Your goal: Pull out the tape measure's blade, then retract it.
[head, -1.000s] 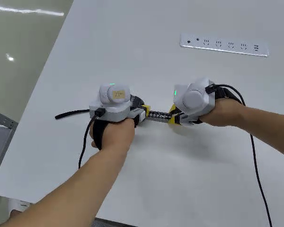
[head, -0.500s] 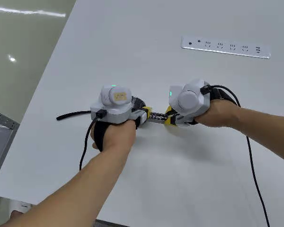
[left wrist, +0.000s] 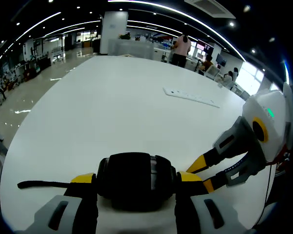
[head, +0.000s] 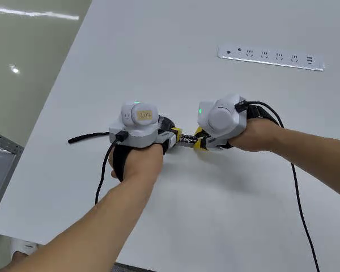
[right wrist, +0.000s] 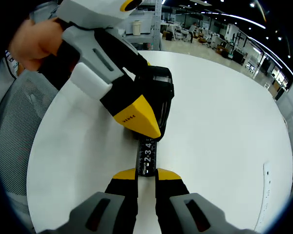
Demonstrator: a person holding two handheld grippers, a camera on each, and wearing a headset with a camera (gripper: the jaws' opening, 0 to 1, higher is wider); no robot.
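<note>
Worked over a plain white workbench top. Clamped the black round tape-measure case between the fingertips of the left gripper. Pinched the black numbered blade between the fingertips of the right gripper, short length out. Judged either early pull or near-finished retraction.

A wide white desk with a rounded end stands in a large open-plan hall. A white power strip lies flat on the desk's far side. Left of the desk, a glossy grey-green floor mirrors the lamps overhead. Long curved light strips and small spotlights cross a dark ceiling above the desk. Beyond the desk's far end stand a white pillar, more furniture and a few people. Bright windows lie to the right of that end. A grey mesh chair back sits just beside the desk's edge.
</note>
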